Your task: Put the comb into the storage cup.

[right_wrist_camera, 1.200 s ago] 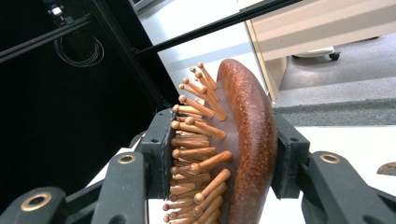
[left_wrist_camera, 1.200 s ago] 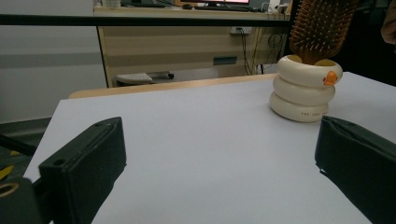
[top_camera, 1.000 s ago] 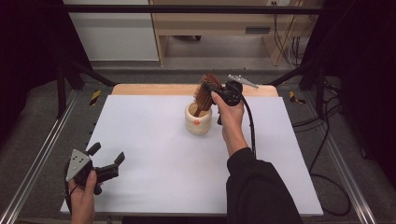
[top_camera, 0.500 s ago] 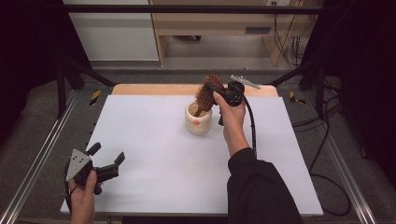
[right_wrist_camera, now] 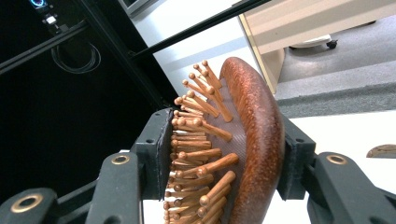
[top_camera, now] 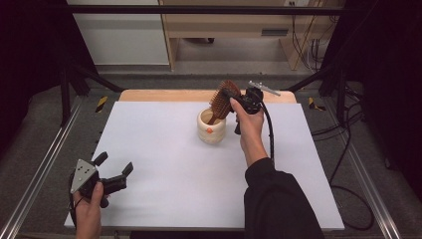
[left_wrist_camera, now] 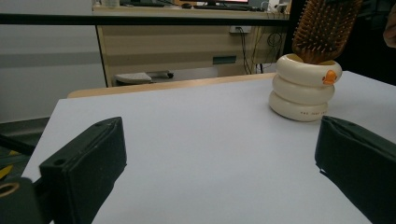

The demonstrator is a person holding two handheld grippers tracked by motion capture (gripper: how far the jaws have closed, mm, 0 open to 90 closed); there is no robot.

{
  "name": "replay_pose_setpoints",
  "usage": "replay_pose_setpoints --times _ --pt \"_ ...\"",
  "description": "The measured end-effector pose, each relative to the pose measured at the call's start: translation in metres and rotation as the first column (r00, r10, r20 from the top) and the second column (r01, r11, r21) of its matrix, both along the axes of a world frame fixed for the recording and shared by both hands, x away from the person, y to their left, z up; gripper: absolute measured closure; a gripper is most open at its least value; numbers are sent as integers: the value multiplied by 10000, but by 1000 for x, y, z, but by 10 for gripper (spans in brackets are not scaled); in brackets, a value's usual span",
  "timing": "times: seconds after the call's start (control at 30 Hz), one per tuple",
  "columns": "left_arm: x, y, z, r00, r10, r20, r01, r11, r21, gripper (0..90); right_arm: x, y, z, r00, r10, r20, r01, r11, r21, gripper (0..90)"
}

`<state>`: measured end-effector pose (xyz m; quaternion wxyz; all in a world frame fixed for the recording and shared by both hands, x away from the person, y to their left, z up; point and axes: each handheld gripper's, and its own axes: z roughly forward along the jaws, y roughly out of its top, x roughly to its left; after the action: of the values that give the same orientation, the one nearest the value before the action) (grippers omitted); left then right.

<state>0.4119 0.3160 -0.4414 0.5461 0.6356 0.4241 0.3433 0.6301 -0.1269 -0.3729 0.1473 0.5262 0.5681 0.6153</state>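
Little has shifted since the earlier frames: the right gripper [top_camera: 230, 95] stays at the brush and its jaws have just been easing apart a little, with the brush head between them, while the left gripper [top_camera: 113, 167] keeps its place near the table's front left corner.

Around the table lies a grey floor with trailing cables, and a pale wooden bench stands behind. The white table [top_camera: 159, 149] carries a wooden strip along its far edge. On it, toward the far middle, stands a cream ringed cup [top_camera: 211, 128] with a small orange mark. The wooden hairbrush [top_camera: 221, 102] stands in that cup, handle down, head tilted up and out. In the right gripper view one pad lies against the bristle tips and the other against the smooth back [right_wrist_camera: 254, 140], seemingly touching on both sides, though how firmly is hard to judge. The left gripper's jaws stand wide apart with nothing between them, well away from the cup.
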Motion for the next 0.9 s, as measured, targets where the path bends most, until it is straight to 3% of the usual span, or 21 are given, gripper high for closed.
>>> replay_pose_setpoints --times 0.67,0.9 --pt "0 0 0 10000 -27 -38 27 10000 8 21 0 -4 -1 9998 174 -105 -171 9996 243 444" --pt "0 0 0 10000 -23 -40 23 10000 7 21 -1 -2 0 9995 264 -156 -259 9993 268 371"
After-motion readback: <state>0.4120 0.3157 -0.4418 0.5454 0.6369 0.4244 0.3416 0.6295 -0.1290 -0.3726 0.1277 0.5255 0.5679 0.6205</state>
